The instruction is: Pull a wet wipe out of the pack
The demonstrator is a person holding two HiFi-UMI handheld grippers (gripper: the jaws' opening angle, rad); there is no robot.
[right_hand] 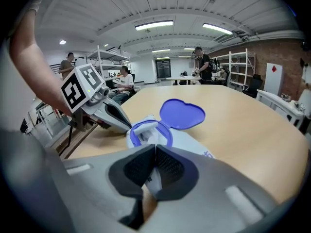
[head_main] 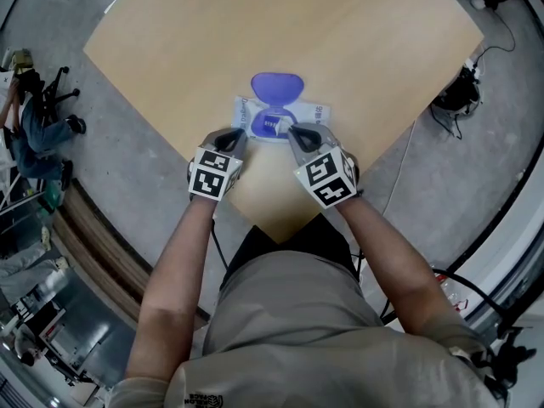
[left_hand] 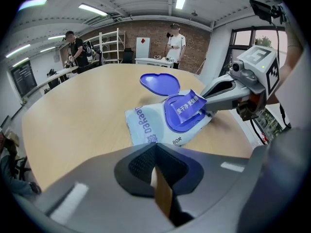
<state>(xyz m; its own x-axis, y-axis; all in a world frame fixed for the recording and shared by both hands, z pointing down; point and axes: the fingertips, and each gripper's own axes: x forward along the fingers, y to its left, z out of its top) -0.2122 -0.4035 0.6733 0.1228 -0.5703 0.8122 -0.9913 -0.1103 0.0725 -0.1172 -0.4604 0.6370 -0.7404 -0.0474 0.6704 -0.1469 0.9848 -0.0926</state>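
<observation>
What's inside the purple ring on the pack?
A blue printed seal, pinched by the right tool, is lifted over the ring and hides most of it. Something white shows underneath, unidentifiable.

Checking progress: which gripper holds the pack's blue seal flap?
The right gripper, shut on the flap over the opening; the left gripper sits shut beside the pack.

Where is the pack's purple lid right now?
In the head view the purple lid stands flipped open at the wipe pack's far edge, near the middle of the table.
</observation>
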